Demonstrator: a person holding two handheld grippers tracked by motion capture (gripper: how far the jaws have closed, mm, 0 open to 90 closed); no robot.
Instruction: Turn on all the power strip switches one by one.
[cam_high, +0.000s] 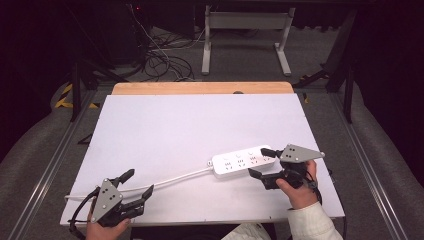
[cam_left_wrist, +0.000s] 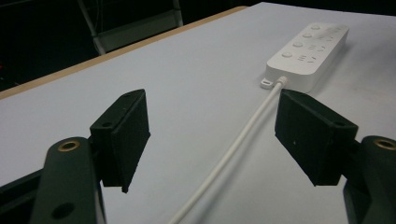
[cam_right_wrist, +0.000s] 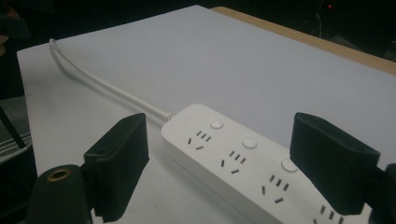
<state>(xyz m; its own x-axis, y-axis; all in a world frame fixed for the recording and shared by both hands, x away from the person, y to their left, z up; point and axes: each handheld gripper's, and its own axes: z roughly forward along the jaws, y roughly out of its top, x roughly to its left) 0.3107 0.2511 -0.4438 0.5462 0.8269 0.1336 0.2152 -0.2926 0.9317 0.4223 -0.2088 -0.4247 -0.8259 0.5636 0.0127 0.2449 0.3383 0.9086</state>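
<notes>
A white power strip with several sockets and round buttons lies flat on the white table top, right of centre. Its white cable runs left toward the near left corner. My right gripper is open, its jaws standing on either side of the strip's right end without touching it; the strip passes between them in the right gripper view. My left gripper is open near the front left edge, jaws straddling the cable, with the strip farther off.
A wooden table edge borders the far side of the white top. Beyond it stand a white metal frame and tangled cables on the floor. Dark rails run along both sides.
</notes>
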